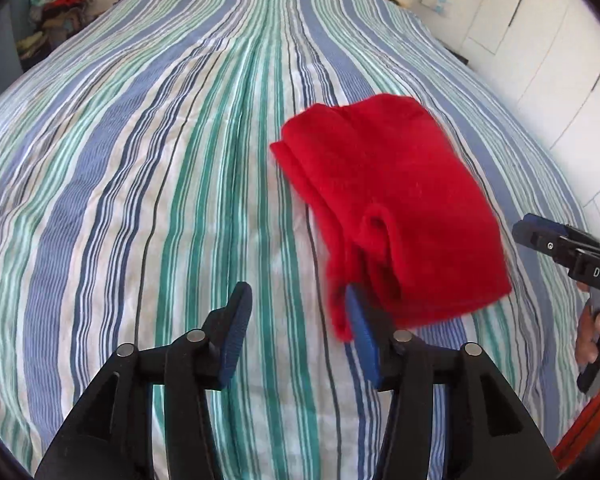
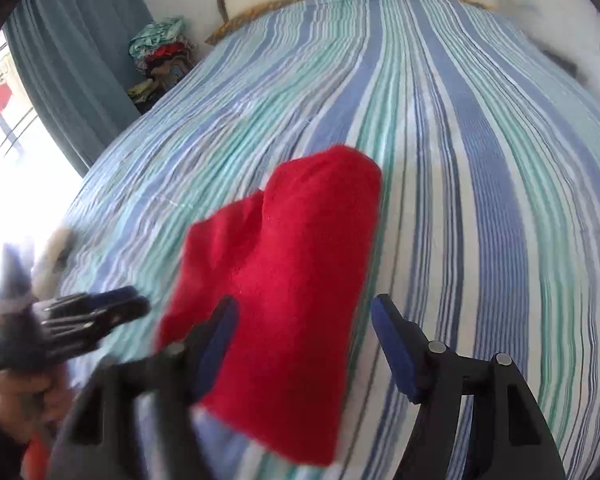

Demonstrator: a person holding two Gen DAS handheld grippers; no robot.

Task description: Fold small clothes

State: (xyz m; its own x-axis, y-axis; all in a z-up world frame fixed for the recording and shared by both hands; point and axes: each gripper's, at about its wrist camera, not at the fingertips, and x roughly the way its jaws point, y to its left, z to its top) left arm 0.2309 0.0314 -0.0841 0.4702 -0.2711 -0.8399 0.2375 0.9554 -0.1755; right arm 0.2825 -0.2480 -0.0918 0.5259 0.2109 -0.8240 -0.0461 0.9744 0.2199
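I have the red cloth (image 1: 392, 200) lying folded on the striped bed (image 1: 140, 160), a little toward my side of its middle. From the left gripper (image 1: 300, 332) the cloth lies ahead and to the right; its near hanging corner brushes the outer face of my right-hand finger, but nothing sits between the pads, so those jaws are released. From the right gripper (image 2: 304, 344) the cloth (image 2: 284, 264) lies straight ahead, and its near end falls across the gap between the fingers. The jaws stand apart there too; I see no pad pressing the cloth, so I read them as released.

The cloth's long axis runs from my grippers away up the bed, roughly along the stripes. The right gripper is nearer and squarely on that axis, so I judge it better placed for the near edge, while the left one is off to the cloth's side.
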